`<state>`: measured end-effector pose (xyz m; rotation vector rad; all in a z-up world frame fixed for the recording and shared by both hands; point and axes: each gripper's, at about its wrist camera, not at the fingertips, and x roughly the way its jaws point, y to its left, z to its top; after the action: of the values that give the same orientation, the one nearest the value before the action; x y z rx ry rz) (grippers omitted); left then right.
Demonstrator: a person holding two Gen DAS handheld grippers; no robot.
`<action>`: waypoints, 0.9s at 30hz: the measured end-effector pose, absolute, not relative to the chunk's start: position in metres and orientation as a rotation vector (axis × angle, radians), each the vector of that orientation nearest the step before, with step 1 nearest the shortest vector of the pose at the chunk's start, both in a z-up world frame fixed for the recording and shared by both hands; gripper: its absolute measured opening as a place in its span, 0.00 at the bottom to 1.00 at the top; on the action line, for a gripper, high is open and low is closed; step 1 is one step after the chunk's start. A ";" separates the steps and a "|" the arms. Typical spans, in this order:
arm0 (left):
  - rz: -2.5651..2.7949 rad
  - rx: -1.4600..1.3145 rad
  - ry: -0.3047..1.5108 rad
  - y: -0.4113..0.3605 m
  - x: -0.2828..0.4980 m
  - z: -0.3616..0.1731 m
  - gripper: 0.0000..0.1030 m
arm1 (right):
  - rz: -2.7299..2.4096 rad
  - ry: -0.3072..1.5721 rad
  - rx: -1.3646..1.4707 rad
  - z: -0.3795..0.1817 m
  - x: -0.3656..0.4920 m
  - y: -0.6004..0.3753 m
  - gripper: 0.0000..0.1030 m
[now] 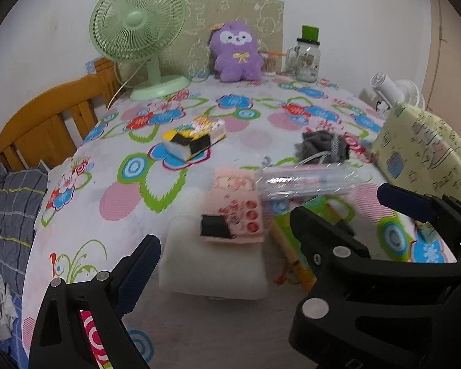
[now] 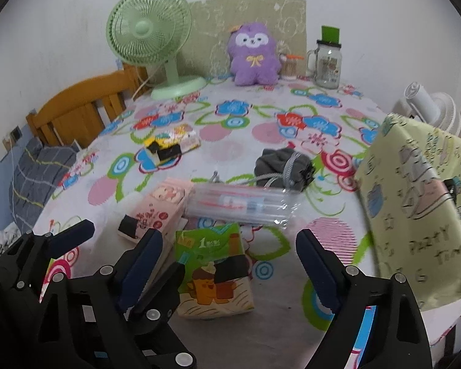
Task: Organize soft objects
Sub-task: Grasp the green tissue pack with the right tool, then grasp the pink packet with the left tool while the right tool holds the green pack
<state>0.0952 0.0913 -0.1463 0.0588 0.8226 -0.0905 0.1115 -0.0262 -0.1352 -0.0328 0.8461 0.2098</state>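
On the flowered tablecloth (image 1: pixel 107 184) lie soft items. A pink tissue pack (image 1: pixel 236 206) rests on a white pad (image 1: pixel 212 264), straight ahead of my open, empty left gripper (image 1: pixel 224 255). A green tissue pack (image 2: pixel 213 267) lies between the fingers of my open right gripper (image 2: pixel 230 264), which touches nothing. A clear plastic packet (image 2: pixel 242 204) lies just beyond both packs. A grey pouch (image 2: pixel 284 166) with a cord sits behind it. A yellow, black and white sponge stack (image 1: pixel 193 141) is mid-table. A purple plush toy (image 1: pixel 236 52) sits at the back.
A green desk fan (image 1: pixel 138 30) stands back left, a glass jar (image 1: pixel 307 58) with a green lid back right, and a white fan (image 2: pixel 427 104) at far right. A pale green patterned bag (image 2: pixel 421 203) stands at the right edge. A wooden headboard (image 1: pixel 46 120) is to the left.
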 end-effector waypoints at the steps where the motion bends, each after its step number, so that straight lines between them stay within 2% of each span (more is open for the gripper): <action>1: -0.087 0.057 0.829 0.093 0.096 -0.148 0.94 | 0.210 0.855 -0.038 -0.138 0.113 -0.024 0.87; 8: -0.082 0.033 0.871 0.103 0.100 -0.160 0.94 | 0.207 0.928 -0.044 -0.155 0.124 -0.018 0.78; 11: -0.085 0.035 0.891 0.105 0.102 -0.167 0.94 | 0.219 0.967 -0.040 -0.162 0.127 -0.016 0.67; 13: -0.088 0.031 0.898 0.106 0.103 -0.168 0.94 | 0.226 0.973 -0.052 -0.164 0.127 -0.013 0.54; 14: -0.090 0.029 0.897 0.106 0.103 -0.168 0.94 | 0.223 0.968 -0.065 -0.163 0.127 -0.012 0.53; 22: -0.089 0.027 0.870 0.104 0.110 -0.159 0.94 | 0.207 0.949 -0.033 -0.154 0.129 -0.021 0.50; 24: -0.084 0.033 0.856 0.101 0.112 -0.157 0.91 | 0.199 0.936 -0.030 -0.150 0.130 -0.023 0.50; 27: -0.085 0.033 0.856 0.098 0.116 -0.155 0.81 | 0.192 0.930 -0.021 -0.146 0.131 -0.027 0.50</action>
<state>0.1164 0.0984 -0.1548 0.0330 0.8560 -0.0849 0.1313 -0.0267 -0.1462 -0.0211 0.9302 0.1915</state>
